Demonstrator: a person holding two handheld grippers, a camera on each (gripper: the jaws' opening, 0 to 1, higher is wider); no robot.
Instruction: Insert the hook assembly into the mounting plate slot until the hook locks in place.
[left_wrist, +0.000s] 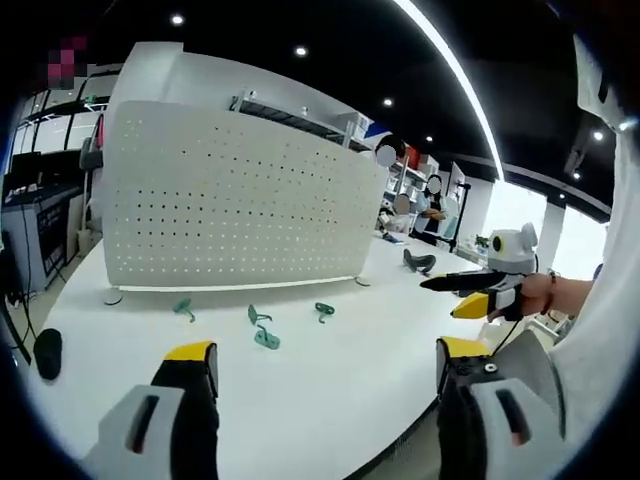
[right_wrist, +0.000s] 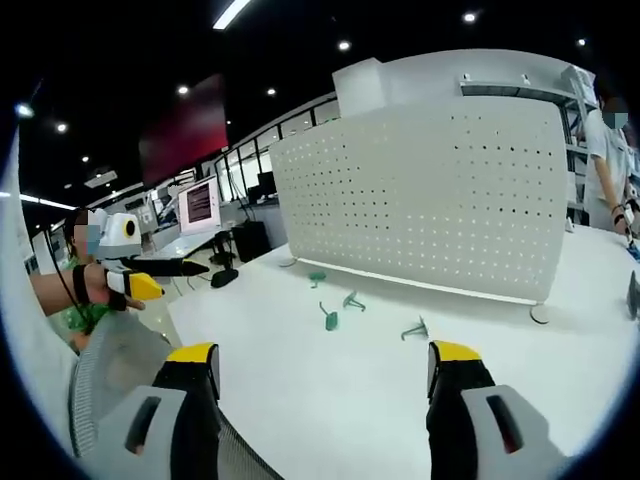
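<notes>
Four small green plastic hooks lie loose on the white tabletop (left_wrist: 330, 390) in front of the upright white perforated metal mounting plate (left_wrist: 235, 195). In the left gripper view they read as one hook (left_wrist: 184, 308) nearest the plate's left foot, a pair close together, one hook (left_wrist: 258, 316) just behind the other (left_wrist: 267, 339), and a fourth hook (left_wrist: 324, 311) to the right. In the right gripper view the same four (right_wrist: 317, 278) (right_wrist: 353, 301) (right_wrist: 330, 319) (right_wrist: 415, 329) spread along the base of the plate (right_wrist: 430, 190). None touches the plate or sits in a hole. No writing or brand can be read on any of them.

The left gripper (left_wrist: 325, 368) has its yellow-tipped black jaws spread wide, nothing between them, hovering above the table's near edge. The right gripper (right_wrist: 325, 368) is likewise spread and empty. Each gripper also shows from the side in the other's view (left_wrist: 478, 290) (right_wrist: 150, 275), gripped by a hand and held level off the table's edge, well apart from the hooks.

A dark object (left_wrist: 419, 262) lies further back on the table; a monitor (right_wrist: 199, 205) glows on a far desk, its text too small to read.
</notes>
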